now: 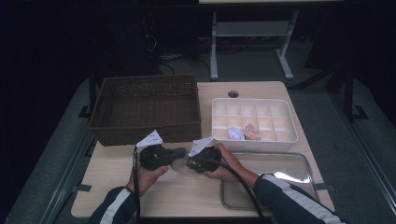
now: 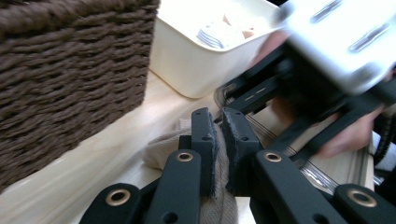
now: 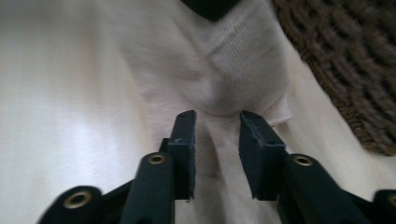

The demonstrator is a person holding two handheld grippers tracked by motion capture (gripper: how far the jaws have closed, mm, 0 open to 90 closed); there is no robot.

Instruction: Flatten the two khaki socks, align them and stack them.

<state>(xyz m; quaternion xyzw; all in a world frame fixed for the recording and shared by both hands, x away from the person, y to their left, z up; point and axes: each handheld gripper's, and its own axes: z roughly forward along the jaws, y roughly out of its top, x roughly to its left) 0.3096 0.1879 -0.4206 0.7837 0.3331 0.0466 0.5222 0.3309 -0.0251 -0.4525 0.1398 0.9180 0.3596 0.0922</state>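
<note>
A pale sock (image 3: 205,79) lies on the desk (image 1: 112,182) at its near middle, just in front of the wicker basket (image 1: 147,108), stretched between the two grippers. The left gripper (image 2: 220,126) has its jaws pinched narrow on one end of the sock; in the left gripper view the knit fabric is pressed between the pads. The right gripper (image 3: 217,123) stands partly open over the other end, with the sock running between its jaws but not clamped, so it looks to be either letting go or about to take a new hold.

As for progress, the white divided organiser (image 1: 254,122) at the far right already holds two bundled socks, a white one (image 1: 236,134) and a pinkish one (image 1: 252,132), in neighbouring compartments of its near rows; the other compartments look empty. The basket appears empty from above, and the metal tray (image 1: 299,163) at the near right is bare. By my reading, this sock is mid-folding or mid-rolling: it is not yet bundled, and carrying it over to a free compartment remains
</note>
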